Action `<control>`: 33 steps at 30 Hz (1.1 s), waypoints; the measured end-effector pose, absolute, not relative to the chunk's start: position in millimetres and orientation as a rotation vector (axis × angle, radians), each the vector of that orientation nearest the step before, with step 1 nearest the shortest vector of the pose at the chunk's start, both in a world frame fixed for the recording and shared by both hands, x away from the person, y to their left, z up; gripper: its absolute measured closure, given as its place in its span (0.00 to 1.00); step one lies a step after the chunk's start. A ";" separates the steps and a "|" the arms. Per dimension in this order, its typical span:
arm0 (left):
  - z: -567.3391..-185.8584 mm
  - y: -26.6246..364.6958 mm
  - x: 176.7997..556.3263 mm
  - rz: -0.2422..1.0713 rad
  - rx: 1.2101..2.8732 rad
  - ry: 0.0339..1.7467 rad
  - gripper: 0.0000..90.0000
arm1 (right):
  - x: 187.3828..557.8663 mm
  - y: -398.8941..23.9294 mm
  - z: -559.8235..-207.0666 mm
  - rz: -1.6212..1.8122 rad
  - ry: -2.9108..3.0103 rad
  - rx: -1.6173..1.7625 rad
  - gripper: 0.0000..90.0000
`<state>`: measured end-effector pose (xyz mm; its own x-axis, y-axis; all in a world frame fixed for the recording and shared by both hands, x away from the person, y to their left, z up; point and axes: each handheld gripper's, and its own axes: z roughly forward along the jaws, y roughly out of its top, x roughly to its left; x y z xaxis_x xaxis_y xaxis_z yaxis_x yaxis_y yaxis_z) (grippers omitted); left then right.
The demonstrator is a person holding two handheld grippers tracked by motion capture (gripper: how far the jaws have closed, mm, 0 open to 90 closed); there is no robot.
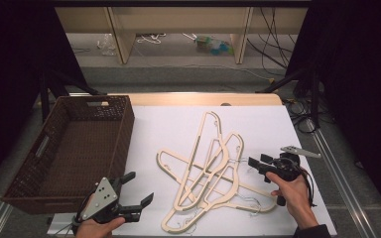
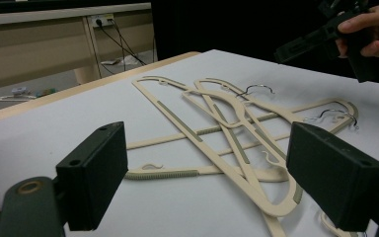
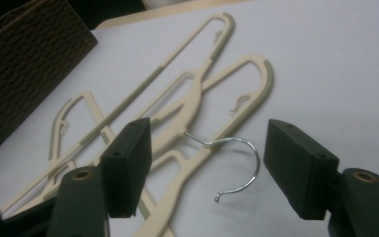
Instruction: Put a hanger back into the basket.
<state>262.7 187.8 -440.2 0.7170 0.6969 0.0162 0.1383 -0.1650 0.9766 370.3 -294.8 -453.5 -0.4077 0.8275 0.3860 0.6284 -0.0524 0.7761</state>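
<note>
So the heap of cream plastic clothes hangers (image 1: 213,173) is lying crossed over itself on the white table sheet (image 1: 168,124), between the brown woven basket (image 1: 74,144) on the left and the right gripper (image 1: 256,164). In the right gripper view, a silver wire hook (image 3: 237,163) of one hanger is framed between the jaws, which are held part-open with nothing pressed yet.

The left gripper (image 1: 138,191) is parked wide open near the basket, nothing in it.

Trouble is pretty easy to picture here: thin round wire can be squeezed out of flat pads, or swivelled in its socket once weight is taken. And since the hangers are interlocked, neighbours could be dragged along, then dropped or snagged on the basket rim.
</note>
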 end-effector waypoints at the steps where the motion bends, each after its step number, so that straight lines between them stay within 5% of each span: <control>1: -440.0 187.7 262.9 0.567 1.700 0.664 0.18 | 375.2 -294.8 -457.0 1.439 2.029 1.609 0.45; 33: -441.2 183.9 263.7 0.547 1.715 0.646 0.18 | 406.8 -296.6 -487.7 1.402 2.125 2.017 0.59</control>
